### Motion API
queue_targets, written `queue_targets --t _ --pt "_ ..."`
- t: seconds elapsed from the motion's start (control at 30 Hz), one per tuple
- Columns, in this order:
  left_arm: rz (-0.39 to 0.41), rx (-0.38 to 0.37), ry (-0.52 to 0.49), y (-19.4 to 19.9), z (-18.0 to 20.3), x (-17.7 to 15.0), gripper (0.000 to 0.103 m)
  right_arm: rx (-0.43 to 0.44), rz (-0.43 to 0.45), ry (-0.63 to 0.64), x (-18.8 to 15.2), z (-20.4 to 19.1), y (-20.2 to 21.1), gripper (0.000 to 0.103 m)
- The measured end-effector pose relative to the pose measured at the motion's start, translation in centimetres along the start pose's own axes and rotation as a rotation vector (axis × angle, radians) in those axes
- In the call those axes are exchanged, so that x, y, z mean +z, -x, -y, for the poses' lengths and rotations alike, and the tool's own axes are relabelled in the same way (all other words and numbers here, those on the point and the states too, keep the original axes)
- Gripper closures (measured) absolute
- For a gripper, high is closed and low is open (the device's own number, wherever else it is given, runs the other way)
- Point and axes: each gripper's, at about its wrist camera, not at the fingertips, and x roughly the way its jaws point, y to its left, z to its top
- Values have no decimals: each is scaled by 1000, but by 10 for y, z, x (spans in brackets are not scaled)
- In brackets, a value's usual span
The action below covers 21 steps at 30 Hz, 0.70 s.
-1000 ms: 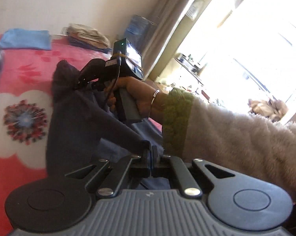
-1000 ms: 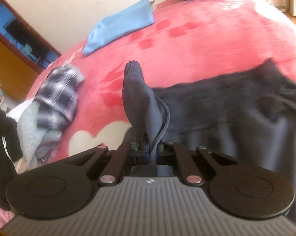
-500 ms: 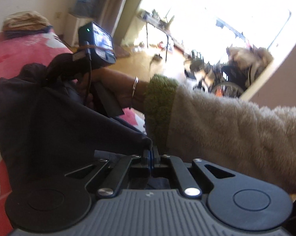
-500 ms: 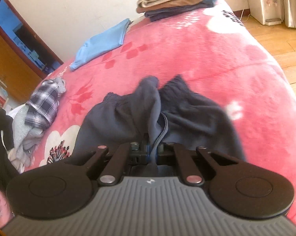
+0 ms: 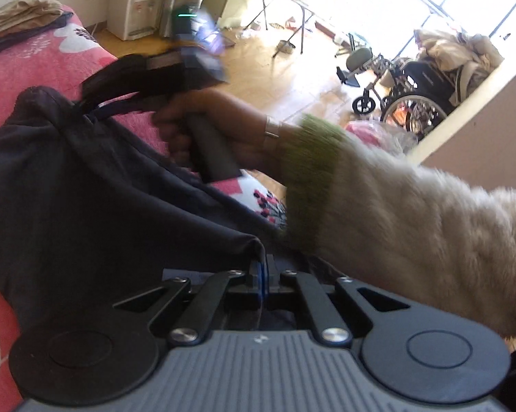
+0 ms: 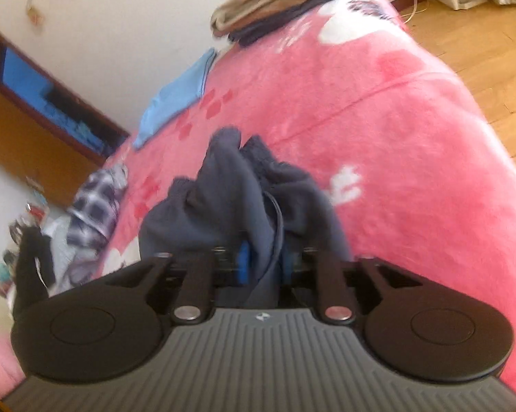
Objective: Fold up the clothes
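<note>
A dark navy garment (image 5: 86, 206) lies bunched and doubled over on the pink flowered blanket (image 5: 35, 61). My left gripper (image 5: 263, 269) is shut on a corner of it, and the cloth runs taut from the pads. In the right wrist view the garment (image 6: 230, 199) is heaped just ahead. My right gripper (image 6: 265, 261) has its jaws opening, with a fold of the cloth hanging loosely between the blue pads. The left wrist view shows the right gripper (image 5: 86, 108) at the garment's far corner, held by a hand in a fuzzy cream sleeve (image 5: 412, 226).
On the blanket (image 6: 395, 137) lie a folded blue cloth (image 6: 175, 103), a stack of beige and dark clothes (image 6: 268, 3) and a plaid pile (image 6: 93, 199). The bed's edge drops to a wooden floor (image 6: 481, 34). A wheelchair (image 5: 412, 96) stands by the window.
Both grippers carried their ends of the garment across the bed, folding it onto itself. The right gripper's jaws, shut on the cloth before, have parted.
</note>
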Motion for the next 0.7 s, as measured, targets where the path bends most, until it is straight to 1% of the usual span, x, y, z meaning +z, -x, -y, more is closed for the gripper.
queue_targets --t 0.03,0.07,0.13,0.2,0.27,0.37,0.4,0.47,0.5,0.53,0.57,0.6,0.63,0.67,0.7 --pt "11 -2 2 1 -1 -1 101 14 32 -12 -2 6 16 58" --pt "20 -5 6 2 -2 -2 101 28 66 -25 -5 12 35 54" --pt "28 -29 15 -2 -1 -3 101 33 107 -56 -12 26 76 53" --pt "31 -64 28 -10 0 -3 101 10 130 -69 -25 40 128 53" --pt "25 -109 52 -25 1 -2 101 -40 166 -70 -44 52 186 53" --pt "22 -173 92 -51 -1 -1 101 -158 239 -106 -81 64 269 53" --pt "25 -185 105 -63 -1 0 100 -195 260 -123 -96 67 293 53" --pt "30 -198 115 -88 -2 -1 99 -242 283 -172 -127 72 329 53" --pt "36 -177 104 -101 -1 -4 95 -255 285 -197 -142 75 340 53" --pt "39 -138 87 -115 0 -7 89 -269 278 -230 -157 78 344 53" --pt "28 -103 80 -127 0 -11 77 -284 268 -265 -172 80 345 53" --pt "6 -87 97 -135 -1 -13 72 -286 259 -289 -182 83 343 53" --pt "-17 -89 134 -141 -4 -14 72 -278 243 -310 -191 84 337 53" --pt "-27 -108 174 -140 -8 -16 68 -268 226 -331 -200 85 329 53" --pt "-18 -125 198 -135 -11 -16 59 -253 211 -340 -205 83 321 53"
